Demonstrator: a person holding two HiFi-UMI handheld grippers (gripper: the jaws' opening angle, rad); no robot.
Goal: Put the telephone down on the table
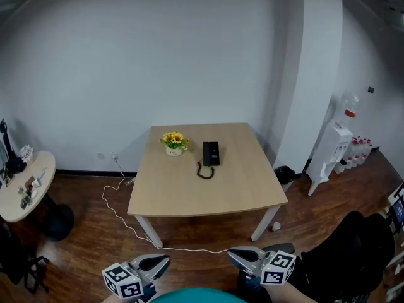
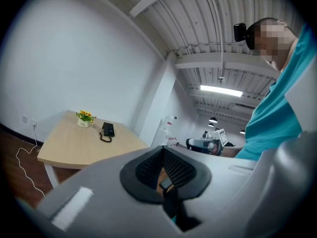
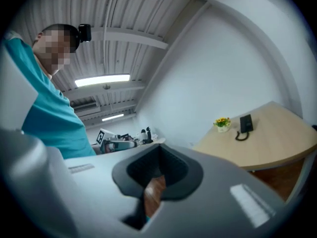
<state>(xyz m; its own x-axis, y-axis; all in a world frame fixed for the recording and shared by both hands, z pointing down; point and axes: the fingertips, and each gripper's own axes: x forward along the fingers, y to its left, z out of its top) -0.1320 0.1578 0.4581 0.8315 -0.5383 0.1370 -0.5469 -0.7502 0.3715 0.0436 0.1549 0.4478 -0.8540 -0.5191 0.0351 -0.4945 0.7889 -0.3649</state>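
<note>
Left tool [image 1: 165, 262] and right tool [image 1: 231, 253] hang clenched, empty; telephone [image 1: 211, 153] sits on table [image 1: 189, 197] beside seemingly potted flowers [image 1: 174, 142].

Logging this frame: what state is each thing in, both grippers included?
Black desk telephone: lying flat on the light wooden table, coiled cord beside it, untouched.
Small white pot of yellow flowers: upright, beside the telephone.
Left gripper: shut, empty, short of the table.
Right gripper: shut, empty, short of the table.
White water dispenser: upright, bottle on top.
</note>
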